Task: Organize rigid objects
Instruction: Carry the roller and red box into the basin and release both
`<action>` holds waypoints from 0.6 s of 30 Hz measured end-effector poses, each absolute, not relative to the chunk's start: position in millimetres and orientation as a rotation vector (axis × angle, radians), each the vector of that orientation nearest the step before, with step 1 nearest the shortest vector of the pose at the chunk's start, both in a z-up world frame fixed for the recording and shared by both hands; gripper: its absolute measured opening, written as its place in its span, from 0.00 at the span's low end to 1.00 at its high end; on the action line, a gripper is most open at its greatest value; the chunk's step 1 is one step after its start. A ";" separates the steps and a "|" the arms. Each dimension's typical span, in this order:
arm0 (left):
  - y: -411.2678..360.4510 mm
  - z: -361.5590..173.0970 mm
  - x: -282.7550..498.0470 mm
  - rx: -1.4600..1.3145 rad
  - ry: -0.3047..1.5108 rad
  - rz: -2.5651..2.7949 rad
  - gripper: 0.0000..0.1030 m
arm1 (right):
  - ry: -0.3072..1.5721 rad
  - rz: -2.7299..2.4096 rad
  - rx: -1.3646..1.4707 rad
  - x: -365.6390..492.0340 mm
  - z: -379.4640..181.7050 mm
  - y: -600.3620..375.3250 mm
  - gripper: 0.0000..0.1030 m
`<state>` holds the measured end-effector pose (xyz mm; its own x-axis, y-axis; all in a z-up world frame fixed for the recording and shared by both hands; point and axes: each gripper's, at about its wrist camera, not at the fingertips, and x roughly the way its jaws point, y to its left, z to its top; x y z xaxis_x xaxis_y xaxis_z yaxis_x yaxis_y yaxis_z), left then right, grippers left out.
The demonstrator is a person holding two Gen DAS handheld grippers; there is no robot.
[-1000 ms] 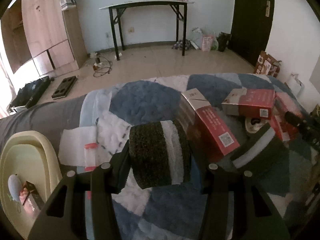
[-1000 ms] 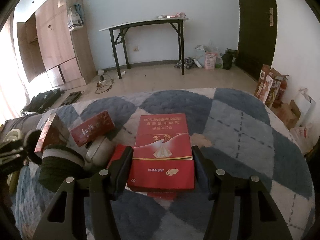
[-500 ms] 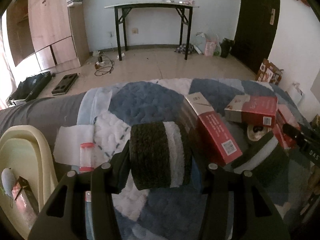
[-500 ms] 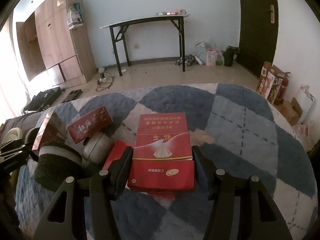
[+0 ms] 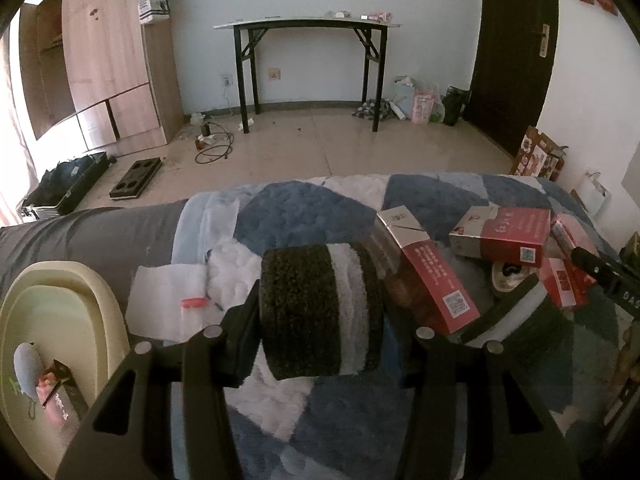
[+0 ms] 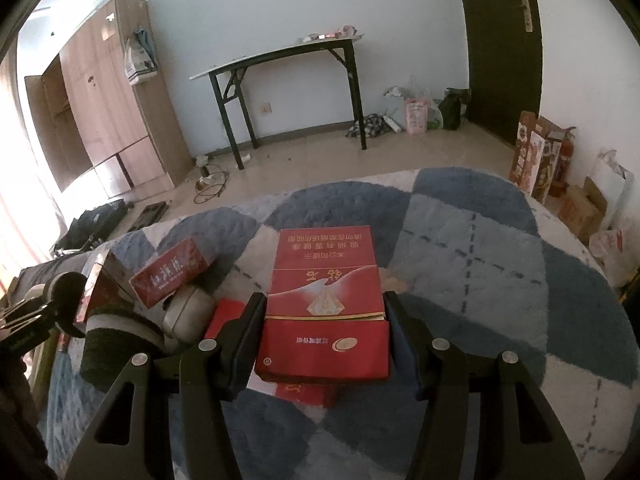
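Note:
In the left wrist view, my left gripper (image 5: 320, 320) is shut on a dark scouring sponge (image 5: 316, 312) with a white band, held over the blue and white blanket (image 5: 304, 208). In the right wrist view, my right gripper (image 6: 324, 320) is shut on a flat red box (image 6: 324, 300), just above another red item (image 6: 308, 392). Two red boxes (image 5: 428, 284) (image 5: 504, 236) and a second sponge (image 5: 524, 312) lie to the right of the held sponge. The same boxes (image 6: 170, 276) (image 6: 96, 284) and sponge (image 6: 116, 340) show left of the red box.
A cream basin (image 5: 100, 280) holding small items sits at the blanket's left end. A white cloth (image 5: 168, 292) with a small red-capped thing (image 5: 194, 303) lies beside it. A grey-white object (image 6: 188, 312) sits among the boxes. Beyond the bed are bare floor and a black table (image 5: 308, 28).
The right wrist has rolled a little, so its view of the room tilts. Both grips are unchanged, and the objects on the blanket have not moved.

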<state>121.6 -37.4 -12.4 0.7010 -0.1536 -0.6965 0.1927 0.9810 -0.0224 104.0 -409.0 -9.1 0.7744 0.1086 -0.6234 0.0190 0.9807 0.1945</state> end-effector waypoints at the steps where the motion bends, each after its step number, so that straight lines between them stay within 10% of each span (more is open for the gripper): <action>1: -37.4 -12.5 121.6 0.054 0.770 -0.191 0.50 | 0.685 0.053 0.196 104.3 -9.6 -408.8 0.55; 18: 25.2 29.3 102.2 -0.024 0.660 -0.088 0.50 | 0.650 0.033 0.174 94.8 5.6 -409.4 0.55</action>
